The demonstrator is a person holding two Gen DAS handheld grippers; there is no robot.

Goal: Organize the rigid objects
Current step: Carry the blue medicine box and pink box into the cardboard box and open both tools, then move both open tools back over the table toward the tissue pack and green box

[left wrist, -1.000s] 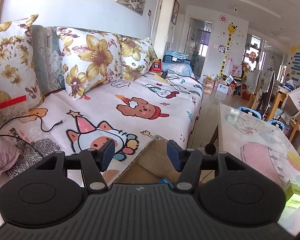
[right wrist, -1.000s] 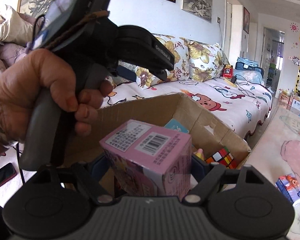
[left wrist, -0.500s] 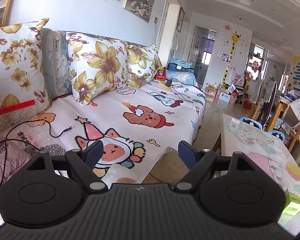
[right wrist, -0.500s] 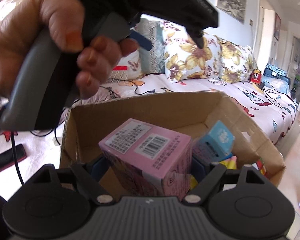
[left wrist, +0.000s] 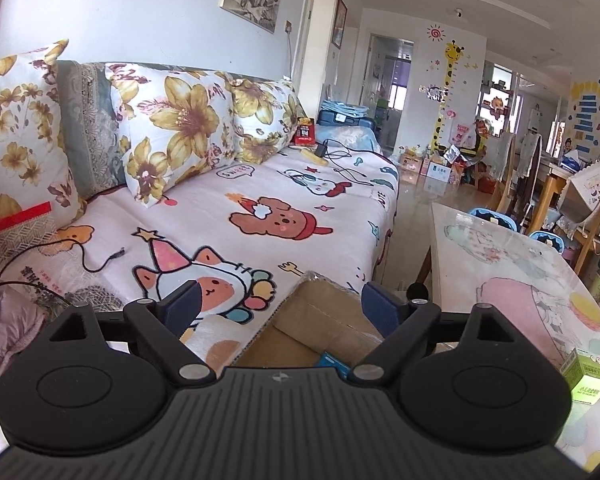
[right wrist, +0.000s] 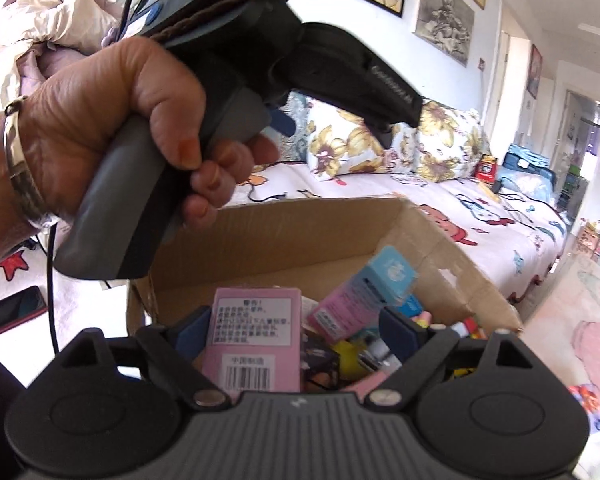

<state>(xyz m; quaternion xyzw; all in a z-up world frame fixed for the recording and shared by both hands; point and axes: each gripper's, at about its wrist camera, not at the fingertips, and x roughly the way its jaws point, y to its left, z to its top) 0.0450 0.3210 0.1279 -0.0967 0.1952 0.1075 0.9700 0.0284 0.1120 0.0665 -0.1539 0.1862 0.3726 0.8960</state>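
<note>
An open cardboard box (right wrist: 308,240) stands by the sofa and holds several small packages, among them a blue-and-pink carton (right wrist: 368,292). My right gripper (right wrist: 296,328) is open above the box. The pink box (right wrist: 254,344) with a barcode sits loose between its fingers, leaning against the left one and free of the right one. My left gripper (left wrist: 280,304) is open and empty, held above the box's near corner (left wrist: 320,320). In the right wrist view the hand holding the left gripper (right wrist: 236,92) fills the upper left.
A sofa (left wrist: 260,216) with a cartoon cover and flowered pillows (left wrist: 172,128) lies behind the box. A glass-topped table (left wrist: 520,280) is at right, with a green carton (left wrist: 586,376) on it. A cable (left wrist: 72,256) trails on the sofa. A phone (right wrist: 12,312) lies at left.
My right gripper has opened and let go of the pink box, which has dropped lower into the cardboard box. My left gripper has opened wider and lifted a little.
</note>
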